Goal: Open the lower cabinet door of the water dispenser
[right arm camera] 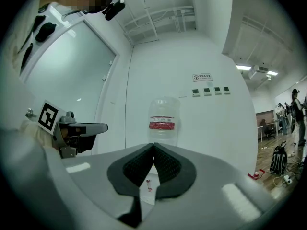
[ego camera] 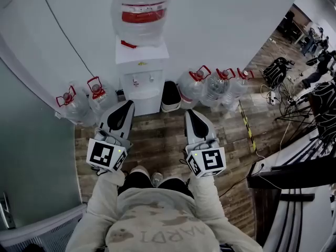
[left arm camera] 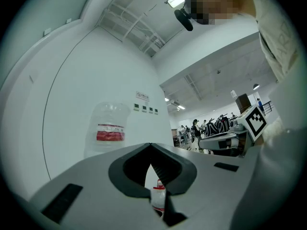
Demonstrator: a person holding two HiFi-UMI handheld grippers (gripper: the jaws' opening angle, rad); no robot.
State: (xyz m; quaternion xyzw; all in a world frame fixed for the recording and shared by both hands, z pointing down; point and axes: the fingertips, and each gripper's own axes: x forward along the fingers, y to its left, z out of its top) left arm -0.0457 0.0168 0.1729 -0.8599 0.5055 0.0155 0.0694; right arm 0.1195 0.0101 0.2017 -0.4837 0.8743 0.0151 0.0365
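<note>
Grey left tool (ego camera: 126,106) and grey right tool (ego camera: 190,114) are held clenched, empty. The white water dispenser (ego camera: 140,62) is seen at twelve o'clock; its lower cabinet door (ego camera: 145,105) could be merely shoved, not gripped, if neither tool is unclenched.

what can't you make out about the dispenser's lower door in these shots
- Lower cabinet door: head view looks steeply down it; handle and hinge side too foreshortened to tell.
- Left gripper view: left gripper body hides nearly all below the bottle.
- Right gripper view: right gripper covers the water dispenser except a sliver.
</note>
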